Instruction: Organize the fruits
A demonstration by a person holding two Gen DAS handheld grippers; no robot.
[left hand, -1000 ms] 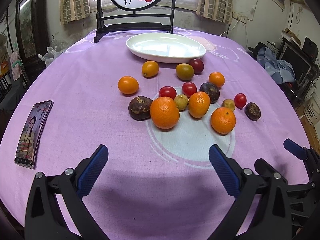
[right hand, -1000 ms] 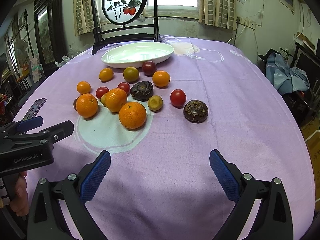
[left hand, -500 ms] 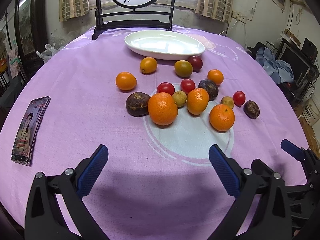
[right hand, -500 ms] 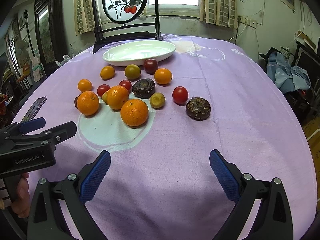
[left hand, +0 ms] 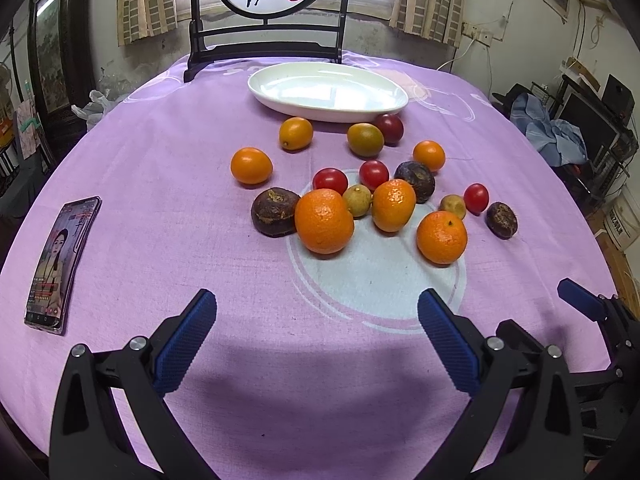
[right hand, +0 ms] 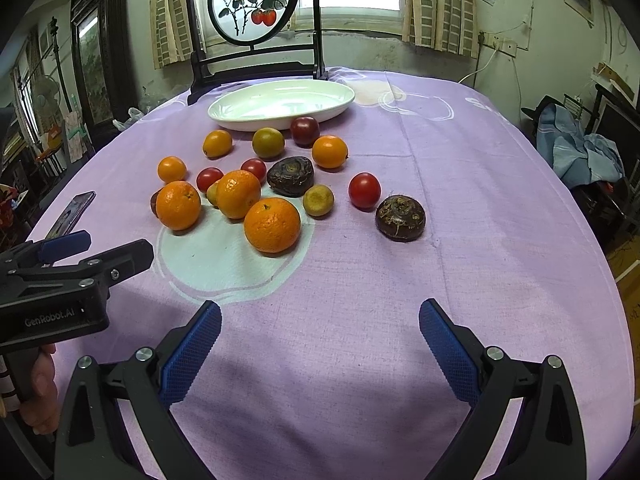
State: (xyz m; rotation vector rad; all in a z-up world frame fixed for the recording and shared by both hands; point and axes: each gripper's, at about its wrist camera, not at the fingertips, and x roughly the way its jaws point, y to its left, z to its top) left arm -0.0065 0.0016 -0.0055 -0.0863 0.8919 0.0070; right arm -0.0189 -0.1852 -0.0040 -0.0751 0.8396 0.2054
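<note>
Both grippers' jaws gape empty before three oranges [left hand: 324,221], four tomatoes [left hand: 330,181], one plate [left hand: 327,92].

Loose fruits [left hand: 360,188] lay clustered mid-table: three big oranges [left hand: 324,221], small orange citrus, red tomatoes [left hand: 330,181], dark brown wrinkled ones. The white oval plate [left hand: 327,90] behind them held nothing.

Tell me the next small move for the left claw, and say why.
Probably ease the left claw forward and down toward the nearest big orange. Both claws are open and empty, the white plate holds nothing, and all the fruit lies on the purple cloth. That orange sits almost straight ahead of the left claw, with bare cloth in front of it.
</note>
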